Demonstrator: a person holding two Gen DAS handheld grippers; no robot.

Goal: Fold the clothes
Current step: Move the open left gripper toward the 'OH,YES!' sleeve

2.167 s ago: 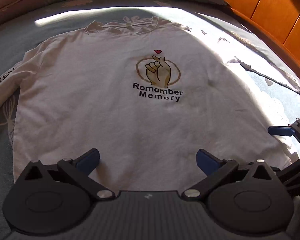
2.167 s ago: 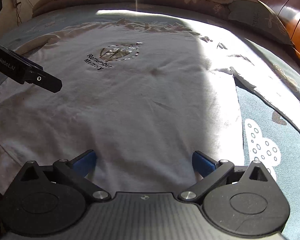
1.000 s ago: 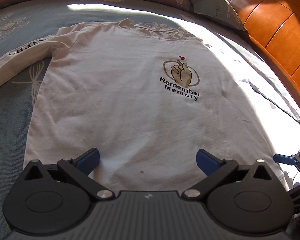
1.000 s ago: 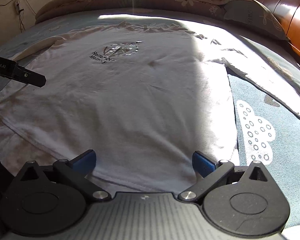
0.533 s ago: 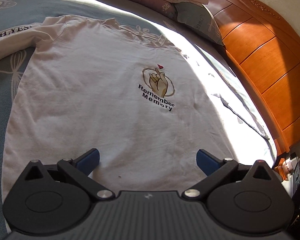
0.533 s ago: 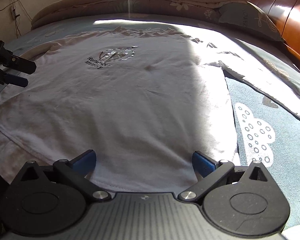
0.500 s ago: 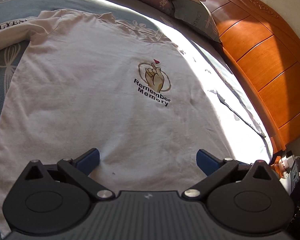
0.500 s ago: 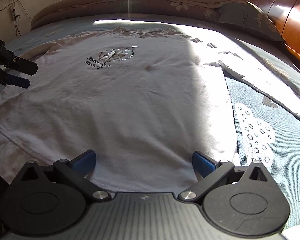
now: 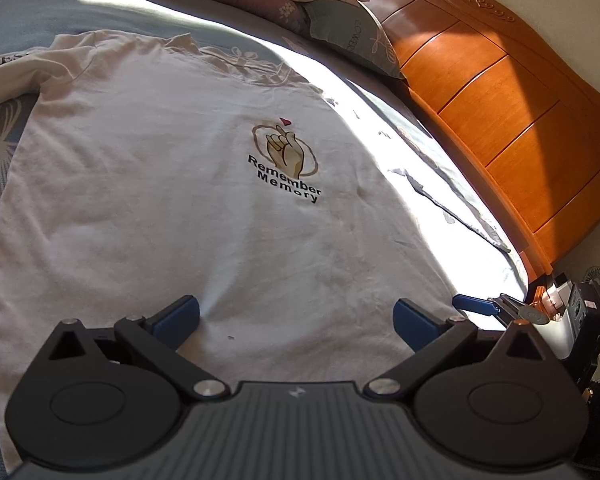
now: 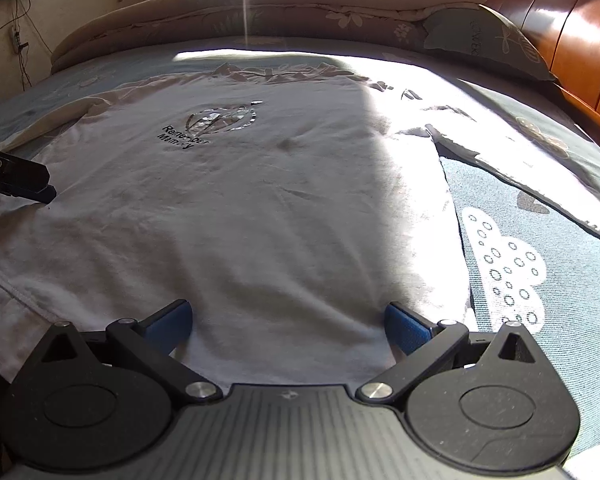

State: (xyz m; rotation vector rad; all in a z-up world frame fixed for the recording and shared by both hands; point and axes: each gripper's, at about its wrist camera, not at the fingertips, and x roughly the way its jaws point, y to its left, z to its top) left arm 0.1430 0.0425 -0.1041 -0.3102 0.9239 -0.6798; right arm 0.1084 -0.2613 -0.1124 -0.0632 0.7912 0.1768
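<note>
While the white T-shirt [image 9: 148, 208] lies flat on the bed [image 10: 540, 208], both grippers' fingers [image 9: 178, 314] [image 10: 404, 326] are spread, empty.

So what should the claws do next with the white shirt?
Probably lower both claws, left and right, and pinch the shirt's near hem. The shirt lies flat and unfolded on the bed, and both open claws hold nothing.

The white T-shirt [image 9: 180, 208] reads "Remember Memory" under its hand emblem, and the grey pillow [image 9: 352, 44] bears partly legible "LOWER".
</note>
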